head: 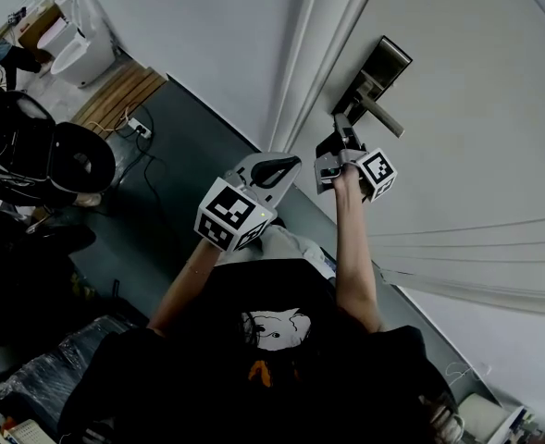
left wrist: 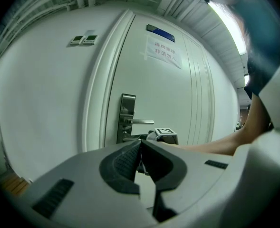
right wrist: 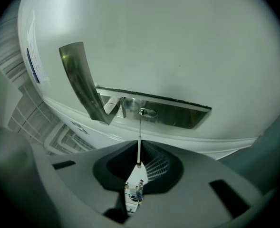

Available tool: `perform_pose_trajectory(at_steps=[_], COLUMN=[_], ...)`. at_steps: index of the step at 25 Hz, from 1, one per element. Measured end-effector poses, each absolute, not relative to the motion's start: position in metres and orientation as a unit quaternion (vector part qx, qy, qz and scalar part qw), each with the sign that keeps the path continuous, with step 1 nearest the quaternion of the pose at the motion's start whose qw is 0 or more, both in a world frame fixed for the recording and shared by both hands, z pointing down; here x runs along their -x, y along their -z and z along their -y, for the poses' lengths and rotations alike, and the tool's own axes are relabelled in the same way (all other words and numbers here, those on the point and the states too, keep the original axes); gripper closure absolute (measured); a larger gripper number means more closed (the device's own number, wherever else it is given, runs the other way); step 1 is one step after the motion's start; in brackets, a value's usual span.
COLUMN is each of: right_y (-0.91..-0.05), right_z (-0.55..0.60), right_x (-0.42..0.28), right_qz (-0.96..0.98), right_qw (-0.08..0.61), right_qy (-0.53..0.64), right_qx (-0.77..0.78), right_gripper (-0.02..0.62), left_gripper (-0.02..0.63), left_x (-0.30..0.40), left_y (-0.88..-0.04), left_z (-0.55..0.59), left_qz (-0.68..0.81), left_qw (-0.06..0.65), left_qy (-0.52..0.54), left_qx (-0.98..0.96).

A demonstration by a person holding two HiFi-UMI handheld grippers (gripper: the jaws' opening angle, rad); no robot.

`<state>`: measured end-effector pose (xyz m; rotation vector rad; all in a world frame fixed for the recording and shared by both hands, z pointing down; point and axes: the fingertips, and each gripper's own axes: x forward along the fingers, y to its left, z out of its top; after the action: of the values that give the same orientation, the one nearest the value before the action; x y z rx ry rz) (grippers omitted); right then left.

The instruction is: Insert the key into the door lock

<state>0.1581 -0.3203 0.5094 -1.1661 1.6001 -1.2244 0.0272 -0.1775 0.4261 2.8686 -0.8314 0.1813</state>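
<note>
Head view: the right tool (head: pixel 340 129) is raised to the door lock (head: pixel 376 70) on the white door (head: pixel 476 109), just below its lever handle (head: pixel 384 118). The left tool (head: pixel 281 166) hangs lower and to the left, well apart from the lock. The key is too small to make out here.

Left gripper view: the left tool (left wrist: pixel 140 144) has its jaws pressed together with nothing I can see between them. Far ahead are the door lock (left wrist: pixel 126 114) and the right tool's marker cube (left wrist: pixel 165 133) just beside it. This tool cannot steady anything from there.

Right gripper view: the right tool (right wrist: pixel 139 148) is clamped on the key (right wrist: pixel 139 136), gripping only its near end. The thin blade runs straight up to the keyhole (right wrist: pixel 147 112) in the steel lock plate. The tip sits at the slot's left end; whether it has entered I cannot tell. The lever handle (right wrist: pixel 80 80) stands close on the left.

Judging the risk:
- The blade meets the slot at one end, not its middle, so a forward push may skid it across the plate.
- With so little of the key held, any off-axis force could pivot it in the pads or drop it.
- A leftward drift could knock the lever.
</note>
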Motion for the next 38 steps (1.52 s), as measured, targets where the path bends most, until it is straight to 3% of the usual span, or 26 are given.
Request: perform_pose_trajectory(at_steps=[23, 38], right_y=[-0.490, -0.491], right_z=[0.321, 0.341], right_x=[-0.162, -0.179], right_qz=[-0.565, -0.556], right_qw=[0.510, 0.520], right_qy=[0.505, 0.491], right_qx=[0.406, 0.424], right_gripper=[0.577, 0.574], left_gripper=[0.598, 0.597], left_x=[0.005, 0.013], left_y=[-0.420, -0.422], left_z=[0.184, 0.184], left_qz=[0.298, 0.306], left_qw=[0.082, 0.086], left_qy=[-0.047, -0.053], left_qx=[-0.950, -0.947])
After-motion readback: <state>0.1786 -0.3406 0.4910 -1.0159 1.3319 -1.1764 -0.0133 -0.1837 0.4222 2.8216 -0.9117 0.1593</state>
